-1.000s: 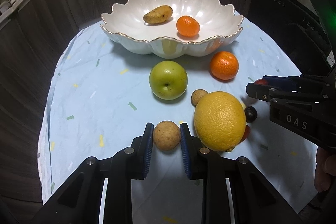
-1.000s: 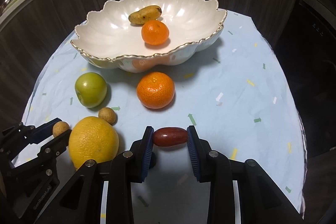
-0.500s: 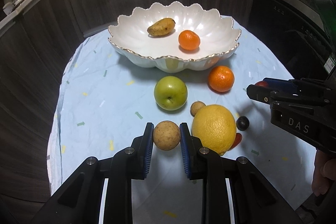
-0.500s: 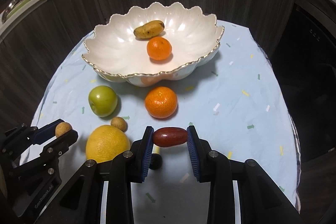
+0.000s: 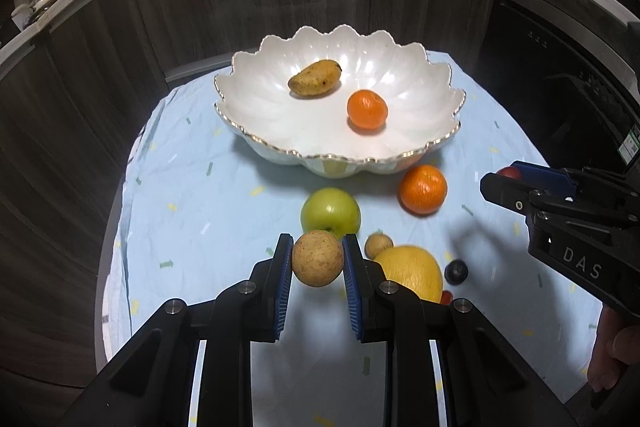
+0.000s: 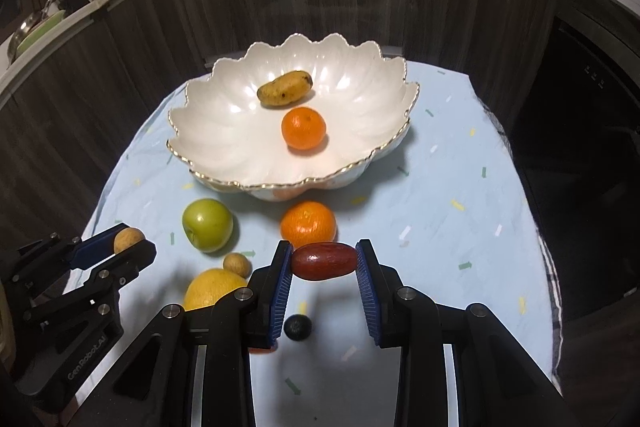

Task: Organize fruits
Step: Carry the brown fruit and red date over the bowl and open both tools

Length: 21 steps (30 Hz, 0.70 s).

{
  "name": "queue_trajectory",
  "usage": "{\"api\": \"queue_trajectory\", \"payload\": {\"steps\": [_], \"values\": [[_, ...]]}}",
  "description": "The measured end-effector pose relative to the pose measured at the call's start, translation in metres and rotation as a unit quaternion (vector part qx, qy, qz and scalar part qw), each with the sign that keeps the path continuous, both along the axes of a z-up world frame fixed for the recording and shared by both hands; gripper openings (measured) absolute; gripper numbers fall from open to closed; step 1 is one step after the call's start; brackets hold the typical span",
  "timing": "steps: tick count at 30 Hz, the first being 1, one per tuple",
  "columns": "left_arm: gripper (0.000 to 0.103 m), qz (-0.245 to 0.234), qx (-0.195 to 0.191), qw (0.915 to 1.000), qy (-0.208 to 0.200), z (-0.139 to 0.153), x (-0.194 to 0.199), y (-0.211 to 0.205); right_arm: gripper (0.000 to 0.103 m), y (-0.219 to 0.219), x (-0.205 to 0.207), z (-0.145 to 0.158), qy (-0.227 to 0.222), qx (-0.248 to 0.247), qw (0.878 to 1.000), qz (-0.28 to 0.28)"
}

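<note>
left gripper (image 5: 317,259): pinching a round tan-brown fruit (image 5: 317,258) between blue pads, fruit clear of the cloth; also seen from the right wrist view at lower left
right gripper (image 6: 323,261): pinching a dark red oblong fruit (image 6: 324,261) end to end, held above the cloth
bowl (image 5: 280,151): white, scalloped, gold rim, at the far side of the cloth; holds two fruits
in bowl: small yellow mango (image 5: 315,77) with brown spots, toward the back; mandarin (image 5: 367,109) in front of it, apart
on cloth, near bowl front: green apple (image 5: 330,213); second mandarin (image 5: 423,189) to its right, apart
on cloth, closer: small tan fruit (image 5: 378,244) just beside a large yellow citrus (image 5: 412,275), grapefruit-like; dark round berry (image 5: 456,271) right of the citrus; a red thing at the citrus edge, mostly hidden, kind cannot tell
cloth (image 5: 192,195): pale blue, small coloured flecks, covers the table
person: fingers (image 5: 612,351) at right edge of left wrist view, behind the right gripper's body
background: dark wood cabinet fronts, counter with kitchenware above
</note>
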<state>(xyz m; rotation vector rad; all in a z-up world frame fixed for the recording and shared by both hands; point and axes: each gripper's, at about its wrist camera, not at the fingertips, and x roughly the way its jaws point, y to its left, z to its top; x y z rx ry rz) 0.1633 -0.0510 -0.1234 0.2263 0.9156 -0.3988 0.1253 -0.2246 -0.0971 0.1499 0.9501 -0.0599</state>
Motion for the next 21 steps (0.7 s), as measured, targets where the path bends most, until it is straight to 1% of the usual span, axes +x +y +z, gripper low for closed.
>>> {"api": "queue_trajectory", "payload": {"steps": [12, 21], "values": [[0.025, 0.004, -0.014, 0.9998, -0.015, 0.019, 0.028, -0.015, 0.033, -0.014, 0.015, 0.015, -0.017, 0.003, 1.0, -0.011], [0.025, 0.006, -0.021, 0.9994, -0.028, 0.031, 0.057, -0.024, 0.033, -0.02, 0.037, 0.029, -0.036, -0.001, 0.999, -0.013]]}}
